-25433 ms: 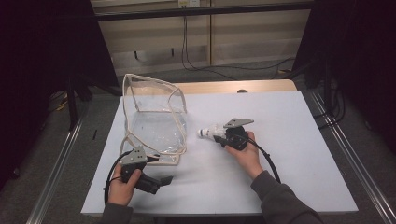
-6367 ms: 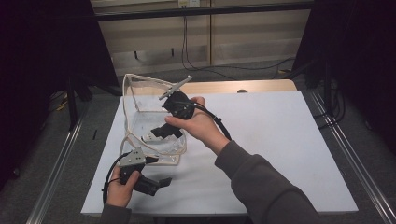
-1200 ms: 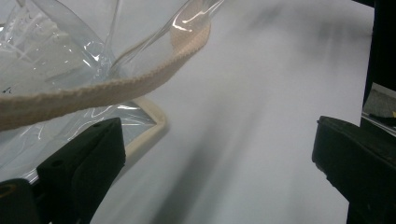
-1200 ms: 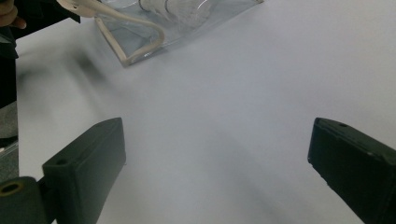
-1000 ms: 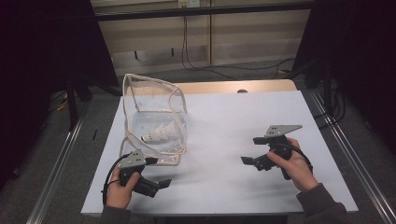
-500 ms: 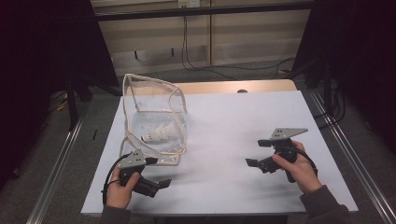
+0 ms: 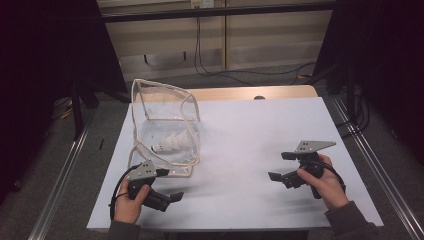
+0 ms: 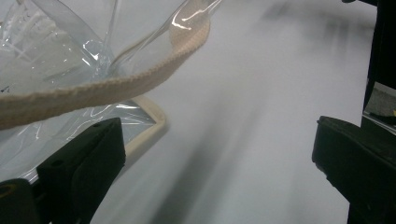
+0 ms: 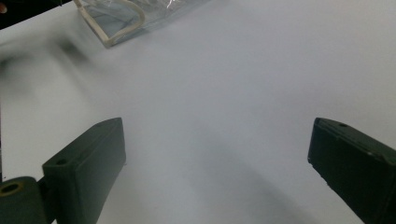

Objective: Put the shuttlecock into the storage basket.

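On the white table (image 7: 250, 150), clear cream-trimmed bag (image 7: 165, 125) holding white shuttlecock (image 7: 172, 143), both claws wide apart, empty.

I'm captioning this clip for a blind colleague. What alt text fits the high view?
A clear plastic bag with cream trim stands open at the left of a white table, a white shuttlecock inside it. A person's hands hold two open black tools: the left tool beside the bag's near corner, the right tool apart at the right.

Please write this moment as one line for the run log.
left gripper: open, beside bag | right gripper: open, empty | shuttlecock: inside clear bag | table: white
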`<action>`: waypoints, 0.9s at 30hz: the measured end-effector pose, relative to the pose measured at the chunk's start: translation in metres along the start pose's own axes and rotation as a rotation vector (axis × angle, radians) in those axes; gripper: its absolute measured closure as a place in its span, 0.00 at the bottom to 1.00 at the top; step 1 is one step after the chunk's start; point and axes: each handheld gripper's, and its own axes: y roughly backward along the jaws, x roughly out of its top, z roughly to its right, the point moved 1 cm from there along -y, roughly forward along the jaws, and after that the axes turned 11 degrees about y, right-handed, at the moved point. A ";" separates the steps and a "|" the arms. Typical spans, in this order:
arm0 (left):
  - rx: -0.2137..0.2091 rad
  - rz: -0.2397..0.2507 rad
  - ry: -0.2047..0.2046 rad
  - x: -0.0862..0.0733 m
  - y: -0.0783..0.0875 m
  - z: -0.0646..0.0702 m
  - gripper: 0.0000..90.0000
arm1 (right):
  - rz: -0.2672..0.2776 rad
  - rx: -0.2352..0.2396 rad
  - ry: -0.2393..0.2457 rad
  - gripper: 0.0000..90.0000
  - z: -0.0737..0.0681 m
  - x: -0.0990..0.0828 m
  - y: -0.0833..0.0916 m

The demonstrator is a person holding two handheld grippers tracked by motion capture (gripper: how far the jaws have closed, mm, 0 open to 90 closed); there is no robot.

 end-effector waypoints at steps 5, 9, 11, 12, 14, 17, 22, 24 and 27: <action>0.001 -0.001 0.001 0.000 0.000 0.000 0.03 | 0.003 0.001 -0.001 0.04 0.000 -0.002 0.001; 0.001 -0.002 0.002 0.000 0.000 0.000 0.03 | 0.002 0.001 0.000 0.04 0.000 -0.005 0.002; 0.001 -0.002 0.002 0.000 0.000 -0.001 0.03 | 0.001 -0.005 -0.002 0.04 0.000 -0.007 0.002; 0.001 -0.002 0.002 0.000 0.000 -0.001 0.03 | 0.001 -0.004 -0.003 0.04 0.001 -0.007 0.002; 0.001 -0.003 0.003 0.000 0.000 -0.001 0.03 | 0.002 -0.004 -0.005 0.04 0.001 -0.008 0.002; 0.001 -0.002 0.003 0.000 0.000 -0.001 0.03 | 0.005 -0.004 -0.006 0.04 0.000 -0.009 0.002; 0.002 -0.002 0.000 0.000 0.000 -0.001 0.03 | 0.002 -0.009 -0.002 0.04 0.000 -0.012 0.002; 0.001 -0.002 0.002 0.000 0.000 -0.001 0.03 | 0.000 -0.003 -0.004 0.04 0.000 -0.013 0.002; 0.001 -0.002 0.003 0.000 0.000 -0.001 0.03 | -0.003 -0.003 -0.001 0.04 0.000 -0.014 0.001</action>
